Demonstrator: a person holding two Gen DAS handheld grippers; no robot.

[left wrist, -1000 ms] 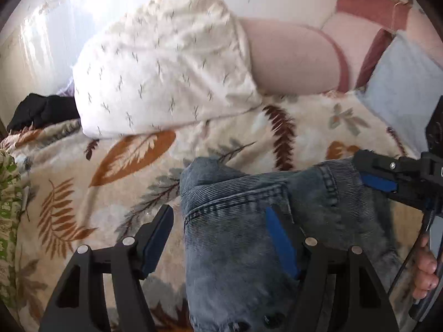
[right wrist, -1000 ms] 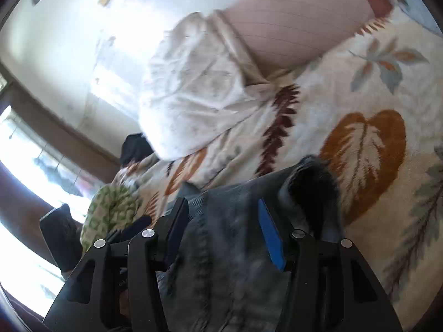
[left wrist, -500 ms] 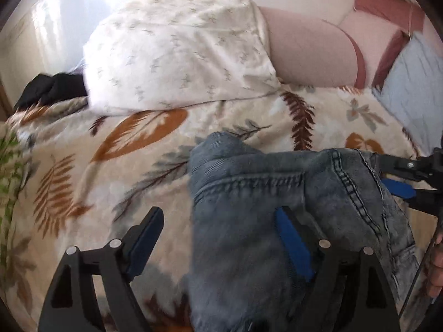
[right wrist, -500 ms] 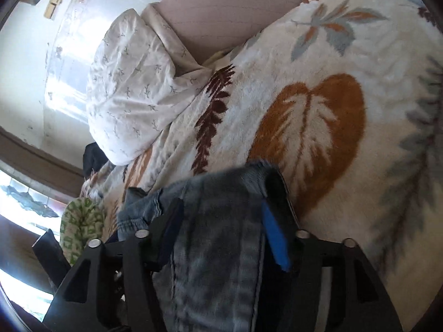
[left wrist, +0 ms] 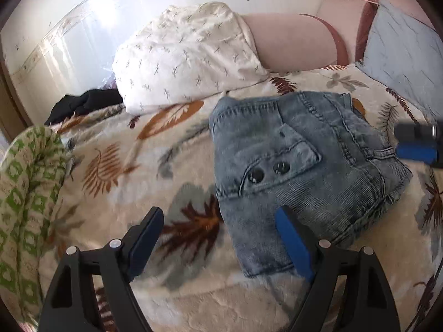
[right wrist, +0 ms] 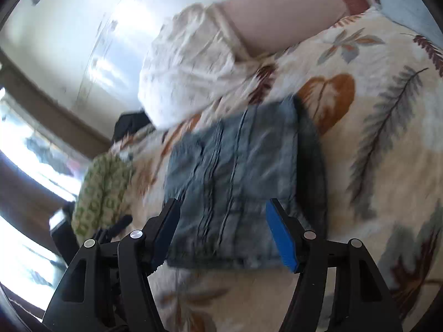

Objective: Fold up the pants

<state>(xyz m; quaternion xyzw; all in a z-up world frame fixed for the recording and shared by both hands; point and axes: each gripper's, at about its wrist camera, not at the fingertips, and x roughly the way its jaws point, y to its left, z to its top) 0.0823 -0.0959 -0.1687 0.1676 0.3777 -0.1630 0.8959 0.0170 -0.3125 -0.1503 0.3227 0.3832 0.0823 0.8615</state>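
Observation:
The blue denim pants (left wrist: 299,166) lie folded into a compact stack on the leaf-patterned blanket (left wrist: 116,171), back pocket with two dark buttons facing up. My left gripper (left wrist: 221,238) is open and empty, hovering just above the stack's near edge. My right gripper (right wrist: 223,229) is open and empty too, just short of the pants (right wrist: 238,177) in the blurred right wrist view. Its blue pad also shows at the right edge of the left wrist view (left wrist: 415,149), beside the stack.
A white patterned pillow (left wrist: 188,55) and a pink bolster (left wrist: 293,41) lie behind the pants. A light blue pillow (left wrist: 401,44) is at the far right. Green patterned cloth (left wrist: 25,193) lies at the left edge, black clothing (left wrist: 83,102) behind it.
Both grippers have let go of the pants and pulled back. The denim now lies flat on the blanket instead of draped over the fingers.

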